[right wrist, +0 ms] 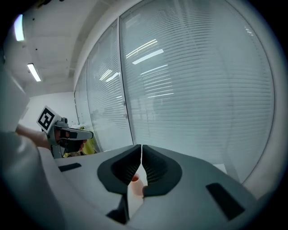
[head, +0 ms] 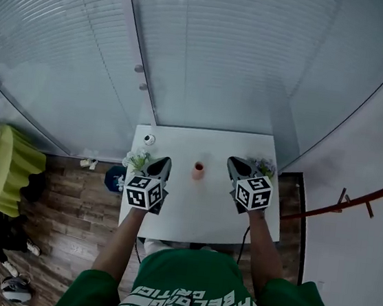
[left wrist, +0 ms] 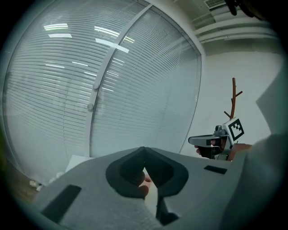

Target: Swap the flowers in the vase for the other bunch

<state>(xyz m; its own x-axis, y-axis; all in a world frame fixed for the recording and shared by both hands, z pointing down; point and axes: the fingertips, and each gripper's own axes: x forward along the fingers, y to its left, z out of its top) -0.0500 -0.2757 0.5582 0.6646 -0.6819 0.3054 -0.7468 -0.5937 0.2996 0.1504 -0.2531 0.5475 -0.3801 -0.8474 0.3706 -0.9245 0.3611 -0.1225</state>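
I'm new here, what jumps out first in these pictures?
Two handheld grippers, the left gripper and right gripper, each topped by a black-and-white marker cube, hover with jaws together over a white table. A small pink vase stands between them, with a flower bunch at the left edge and another bunch at the right.

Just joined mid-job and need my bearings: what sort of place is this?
Probably an office or meeting room: blind-covered glass partition walls, a small white table, and a branch-shaped coat stand.
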